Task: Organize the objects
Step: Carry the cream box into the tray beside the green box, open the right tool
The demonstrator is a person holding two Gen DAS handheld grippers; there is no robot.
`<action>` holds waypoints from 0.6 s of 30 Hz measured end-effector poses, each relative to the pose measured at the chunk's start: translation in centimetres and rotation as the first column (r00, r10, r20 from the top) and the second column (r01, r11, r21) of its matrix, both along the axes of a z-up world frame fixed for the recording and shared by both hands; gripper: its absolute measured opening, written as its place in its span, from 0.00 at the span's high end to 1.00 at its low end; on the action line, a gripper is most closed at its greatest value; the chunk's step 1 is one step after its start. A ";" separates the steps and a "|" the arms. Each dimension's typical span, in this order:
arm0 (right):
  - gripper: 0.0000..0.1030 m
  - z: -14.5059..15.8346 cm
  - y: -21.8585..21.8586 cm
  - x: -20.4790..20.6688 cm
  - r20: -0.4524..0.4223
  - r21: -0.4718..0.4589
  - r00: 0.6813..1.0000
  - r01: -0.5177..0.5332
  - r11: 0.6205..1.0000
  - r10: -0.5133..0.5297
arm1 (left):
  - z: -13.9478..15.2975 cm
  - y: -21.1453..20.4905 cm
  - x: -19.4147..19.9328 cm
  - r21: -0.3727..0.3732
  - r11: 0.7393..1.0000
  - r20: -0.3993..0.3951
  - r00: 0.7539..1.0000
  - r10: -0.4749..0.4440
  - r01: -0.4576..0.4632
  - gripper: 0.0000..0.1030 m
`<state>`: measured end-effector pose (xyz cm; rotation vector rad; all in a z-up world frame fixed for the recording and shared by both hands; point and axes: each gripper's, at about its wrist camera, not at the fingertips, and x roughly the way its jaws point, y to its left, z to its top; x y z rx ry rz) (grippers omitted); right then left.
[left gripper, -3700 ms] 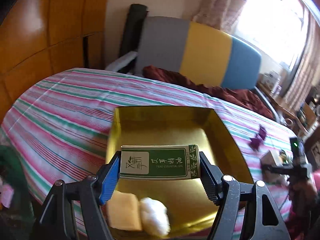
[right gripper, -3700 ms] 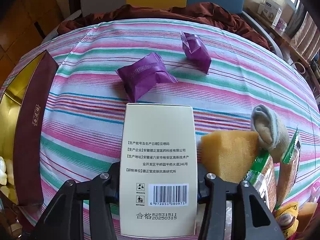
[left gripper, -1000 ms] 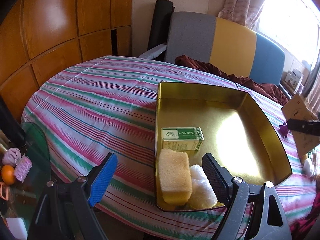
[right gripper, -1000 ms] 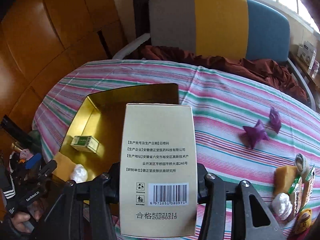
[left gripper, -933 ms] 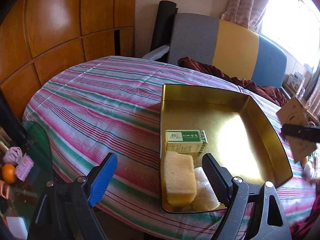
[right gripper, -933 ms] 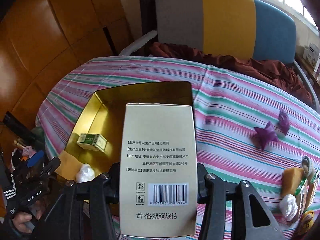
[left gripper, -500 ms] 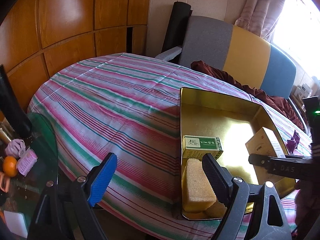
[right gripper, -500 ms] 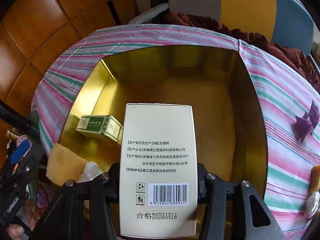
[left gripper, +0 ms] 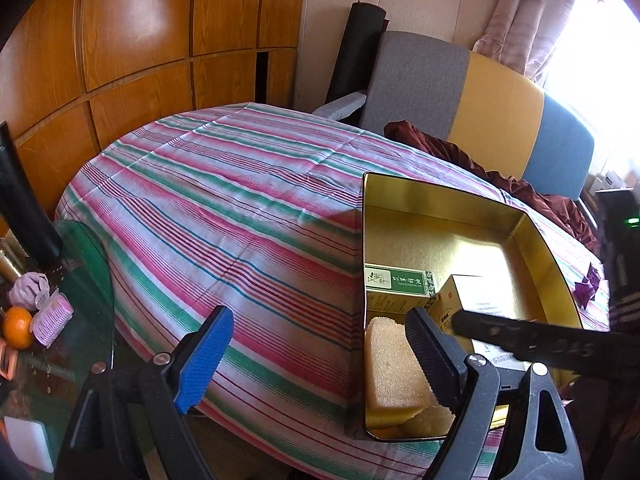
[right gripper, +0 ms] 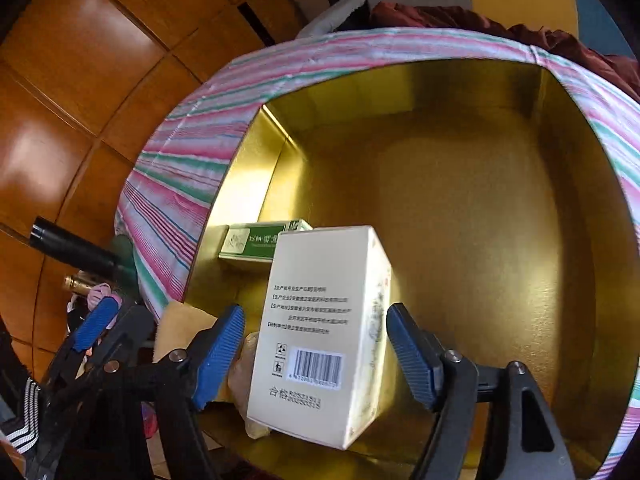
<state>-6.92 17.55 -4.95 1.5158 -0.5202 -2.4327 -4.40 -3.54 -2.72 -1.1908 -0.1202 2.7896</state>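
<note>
A gold tin tray (left gripper: 436, 204) (right gripper: 500, 80) sits on the striped tablecloth. In it lie a green box (left gripper: 396, 280) (right gripper: 256, 246), a yellow sponge (left gripper: 390, 368) and a cream box (right gripper: 324, 332) (left gripper: 476, 296). My right gripper (right gripper: 316, 354) is open, its fingers spread on both sides of the cream box, which rests in the tray beside the green box. My left gripper (left gripper: 316, 356) is open and empty at the table's near edge, left of the tray. The right gripper's arm (left gripper: 532, 340) crosses the left wrist view.
The striped table (left gripper: 224, 208) stretches left of the tray. A glass side table (left gripper: 52, 320) with an orange and small items stands at the left. A grey, yellow and blue chair (left gripper: 480, 100) stands behind. Purple packets (left gripper: 588, 284) lie right of the tray.
My right gripper lowered the cream box into the tray and opened, letting it go. My left gripper drew back to the left, away from the tray.
</note>
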 end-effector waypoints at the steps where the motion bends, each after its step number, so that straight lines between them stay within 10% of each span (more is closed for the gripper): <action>1: 0.26 0.4 0.3 0.4 -0.018 0.004 1.000 0.004 1.000 -0.003 | 0.1 0.0 0.0 -0.002 1.000 -0.002 1.000 -0.002 0.002 0.14; 18: 0.18 6.5 10.8 5.8 -0.235 0.233 0.956 0.231 0.945 -0.176 | 1.8 3.2 1.7 -0.044 0.994 -0.062 0.992 -0.106 0.103 0.13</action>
